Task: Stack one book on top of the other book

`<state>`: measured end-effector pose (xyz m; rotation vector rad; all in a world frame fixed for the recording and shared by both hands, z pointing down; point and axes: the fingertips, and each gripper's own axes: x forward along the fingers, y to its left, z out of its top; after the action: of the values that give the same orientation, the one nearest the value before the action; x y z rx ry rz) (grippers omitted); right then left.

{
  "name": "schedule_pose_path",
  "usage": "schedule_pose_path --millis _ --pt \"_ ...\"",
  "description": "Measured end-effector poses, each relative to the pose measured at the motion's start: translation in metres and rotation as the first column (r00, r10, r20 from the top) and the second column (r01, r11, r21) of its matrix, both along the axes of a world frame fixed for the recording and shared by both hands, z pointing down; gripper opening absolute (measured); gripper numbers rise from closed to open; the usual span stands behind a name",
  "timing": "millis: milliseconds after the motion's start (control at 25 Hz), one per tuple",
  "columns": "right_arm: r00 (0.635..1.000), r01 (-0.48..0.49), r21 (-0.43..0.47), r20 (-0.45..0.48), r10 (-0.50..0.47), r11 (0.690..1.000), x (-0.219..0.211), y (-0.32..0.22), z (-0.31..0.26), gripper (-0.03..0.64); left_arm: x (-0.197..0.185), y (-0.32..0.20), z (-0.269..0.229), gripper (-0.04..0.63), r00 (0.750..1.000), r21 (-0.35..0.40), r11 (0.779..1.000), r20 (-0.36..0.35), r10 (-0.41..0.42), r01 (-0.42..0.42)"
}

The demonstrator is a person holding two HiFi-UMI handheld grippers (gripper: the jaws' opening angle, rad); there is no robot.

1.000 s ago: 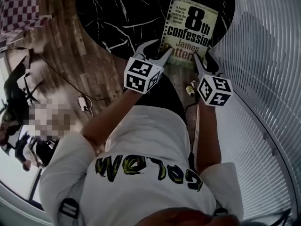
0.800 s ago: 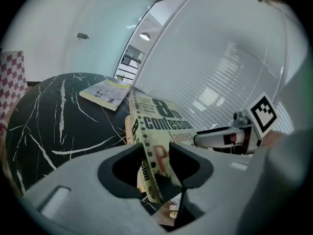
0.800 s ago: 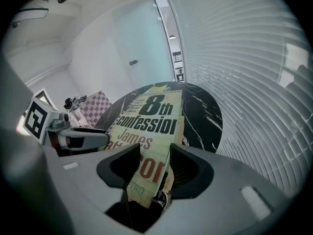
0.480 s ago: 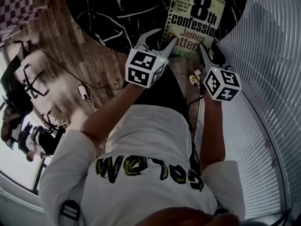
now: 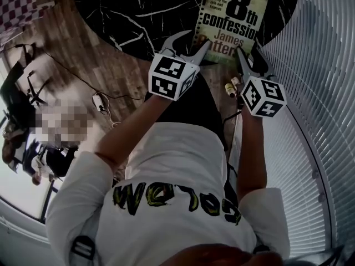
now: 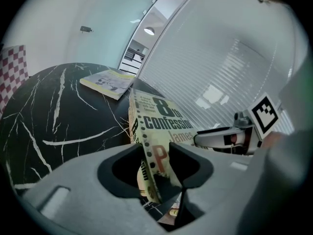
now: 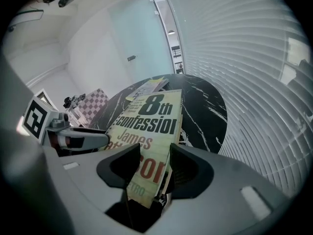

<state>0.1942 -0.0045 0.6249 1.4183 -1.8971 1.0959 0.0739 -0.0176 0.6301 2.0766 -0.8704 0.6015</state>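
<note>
The book with "8th confession" on its cover hangs tilted over the near edge of a round black marble table. My left gripper is shut on its near left corner, by the spine. My right gripper is shut on its near right corner. A second, pale book lies flat at the far side of the table, also visible in the right gripper view. In each gripper view the other gripper shows beside the held book: the right one and the left one.
White slatted blinds run close along the right. Wooden floor with cables and a plug lies left of the table. A checkered surface is at the top left, and a person sits by chairs at the far left.
Both grippers and the book between them have shifted toward the top of the head view, farther over the table edge. Both grips look unchanged.
</note>
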Motion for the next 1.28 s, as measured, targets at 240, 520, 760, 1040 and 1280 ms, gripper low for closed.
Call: schedule_pose_path --millis 240,520,760,1040,1280 --pt "1.0 -0.006 -0.014 -0.005 0.006 1.0 0.002 0.0 0.006 0.196 0.002 0.0 0.004 0.179 1.0 -0.005 1.0 0.002 0.012 -0.012" --pt "0.999 0.0 0.014 -0.052 0.001 1.0 0.006 0.0 0.006 0.218 0.0 -0.001 0.003 0.181 1.0 -0.003 1.0 -0.012 0.014 -0.014" --pt "0.991 -0.001 0.087 -0.136 0.013 0.996 0.023 0.002 -0.019 0.218 -0.015 0.001 -0.017 0.181 1.0 0.029 1.0 -0.008 0.012 -0.011" --pt "0.997 0.065 0.221 -0.045 -0.056 0.973 -0.018 0.0 -0.071 0.216 -0.028 -0.001 -0.067 0.181 0.999 0.098 0.995 -0.041 0.014 -0.009" --pt "0.991 0.123 0.311 0.008 -0.132 0.942 -0.056 0.002 -0.127 0.206 -0.038 0.005 -0.125 0.18 0.993 0.195 0.981 -0.115 0.015 0.008"
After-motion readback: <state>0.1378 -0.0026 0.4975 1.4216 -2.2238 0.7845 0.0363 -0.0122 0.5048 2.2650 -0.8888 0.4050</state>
